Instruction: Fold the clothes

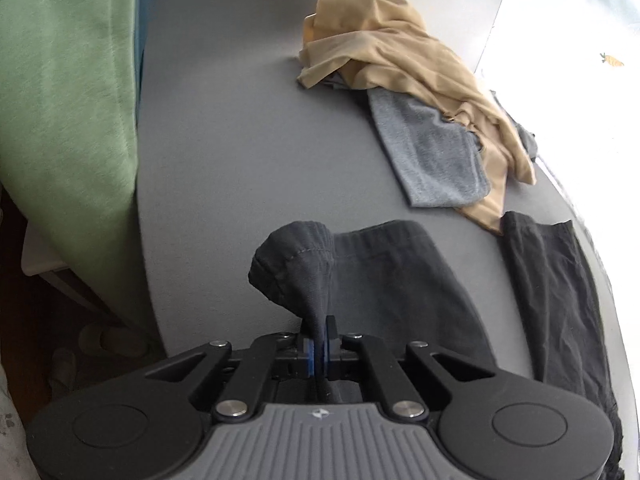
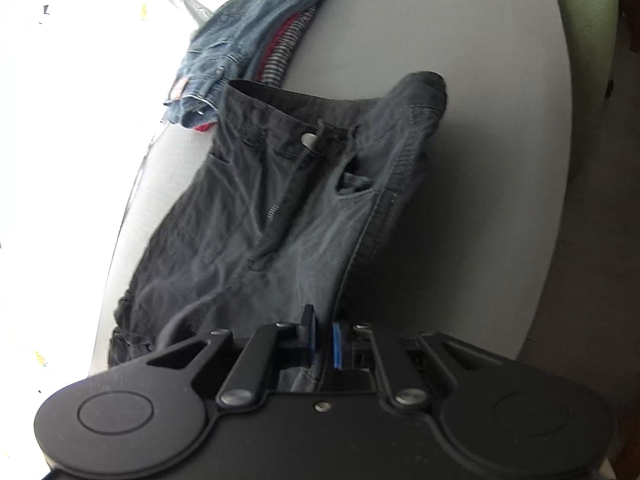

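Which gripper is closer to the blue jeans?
Right. The right gripper faces the blue jeans across the dark pants. The left gripper faces away; its view shows no jeans.

1. I see a grey table [image 1: 224, 152], rounded corners.
2. Dark grey trousers [image 2: 280, 208] lie spread on its near part.
3. Far right in my left view: tan garment [image 1: 400, 60] heaped over a grey cloth [image 1: 432, 152].
4. Far left in my right view: folded jeans [image 2: 240, 40] on a striped garment [image 2: 284, 48].
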